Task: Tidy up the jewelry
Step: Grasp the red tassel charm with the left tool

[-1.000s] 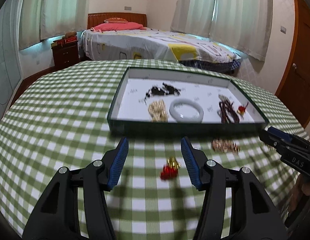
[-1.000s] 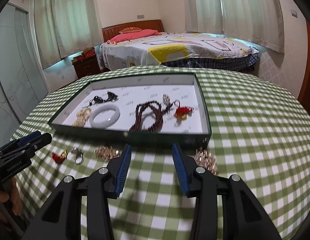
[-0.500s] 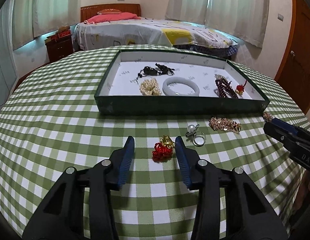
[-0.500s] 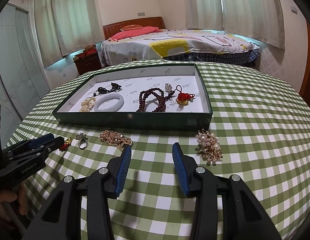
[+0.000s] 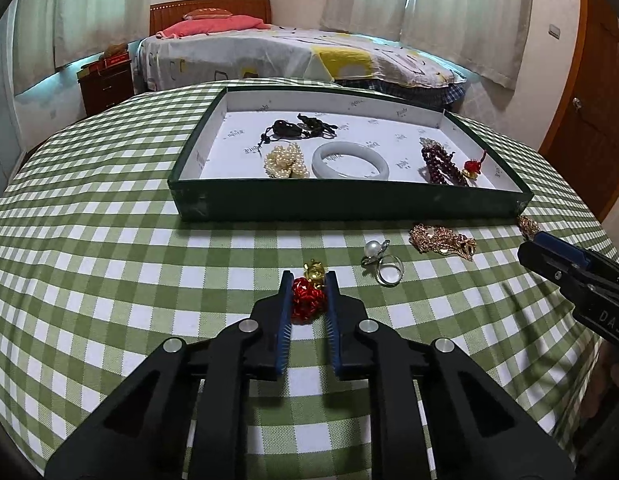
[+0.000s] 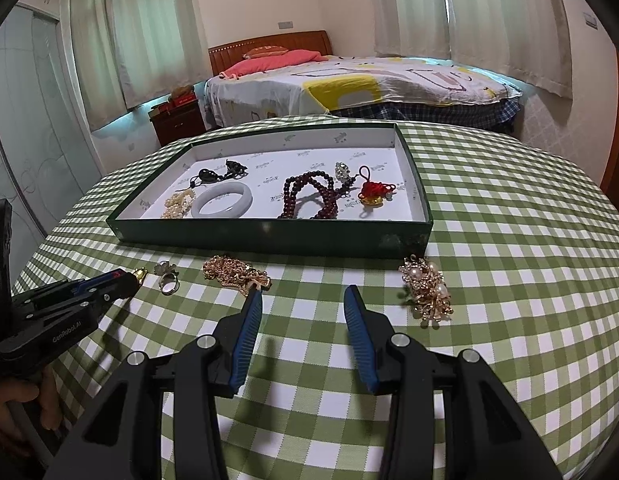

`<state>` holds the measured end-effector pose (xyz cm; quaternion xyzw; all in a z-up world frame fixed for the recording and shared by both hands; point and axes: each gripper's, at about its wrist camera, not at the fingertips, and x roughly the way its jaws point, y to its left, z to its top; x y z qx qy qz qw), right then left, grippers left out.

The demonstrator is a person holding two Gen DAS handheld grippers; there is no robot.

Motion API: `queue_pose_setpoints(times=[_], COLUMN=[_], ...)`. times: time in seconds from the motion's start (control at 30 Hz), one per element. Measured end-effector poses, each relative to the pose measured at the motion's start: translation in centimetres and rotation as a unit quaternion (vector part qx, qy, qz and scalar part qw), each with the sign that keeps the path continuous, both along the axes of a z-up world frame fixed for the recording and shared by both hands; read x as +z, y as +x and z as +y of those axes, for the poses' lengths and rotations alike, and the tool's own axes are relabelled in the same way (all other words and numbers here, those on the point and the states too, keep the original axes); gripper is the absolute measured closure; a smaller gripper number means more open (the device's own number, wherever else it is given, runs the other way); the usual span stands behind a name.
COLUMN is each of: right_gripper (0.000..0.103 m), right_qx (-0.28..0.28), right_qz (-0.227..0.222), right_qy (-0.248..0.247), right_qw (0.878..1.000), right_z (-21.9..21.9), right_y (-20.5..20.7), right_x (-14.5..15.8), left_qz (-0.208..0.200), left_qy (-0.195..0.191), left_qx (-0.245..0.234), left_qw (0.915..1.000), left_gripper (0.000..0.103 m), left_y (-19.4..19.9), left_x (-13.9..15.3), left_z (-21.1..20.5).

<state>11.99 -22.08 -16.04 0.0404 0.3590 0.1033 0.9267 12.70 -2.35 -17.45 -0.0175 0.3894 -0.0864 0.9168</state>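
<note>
Left wrist view showed the left gripper [image 5: 308, 280] clenched on a red knotted charm [image 5: 307, 299] with a small gold piece at its far end, the blue pads pressing its two sides on the green checked tablecloth [image 5: 109, 280]. Just ahead and right of those tongs lay a pearl ring [image 5: 383, 264], and farther right a gold chain [image 5: 443, 240]. Beyond them stood the green tray [image 5: 349, 204], holding a pearl cluster [image 5: 285, 160], a pale bangle [image 5: 349, 160], dark red beads [image 5: 441, 162] and a black pendant [image 5: 287, 128].

In the right wrist view the right gripper [image 6: 303, 300] stood released, jaws apart over bare cloth with nothing between them. A gold and pearl brooch [image 6: 427, 290] lay just right of its right finger; the gold chain lay touching or just past its left fingertip, which of the two could not be told.
</note>
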Motion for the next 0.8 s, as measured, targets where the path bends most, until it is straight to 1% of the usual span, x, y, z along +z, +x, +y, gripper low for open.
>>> queue_pose_setpoints(times=[0.13, 0.43, 0.63, 0.8], right_gripper=[0.060, 0.060, 0.060, 0.060], right_qx=[0.006, 0.034, 0.052, 0.056], right_qz=[0.000, 0.006, 0.017, 0.036], right_qy=[-0.001, -0.005, -0.013, -0.019], right_qw=[1.000, 0.999, 0.998, 0.998], right_z=[0.3, 2.4, 4.4, 5.5], right_y=[0.1, 1.4, 2.8, 4.1], right_x=[0.1, 0.4, 0.2, -0.4], left_qz=[-0.008, -0.021, -0.021, -0.020], left_qy=[0.000, -0.003, -0.002, 0.002], left_qx=[0.010, 0.043, 0.058, 0.065], left_qw=[0.9999, 0.9988, 0.9981, 0.9977], left_gripper=[0.090, 0.090, 0.090, 0.090], left_y=[0.0, -0.1, -0.1, 0.1], left_x=[0.4, 1.5, 1.6, 1.7], left_z=[0.6, 3.1, 4.4, 5.1])
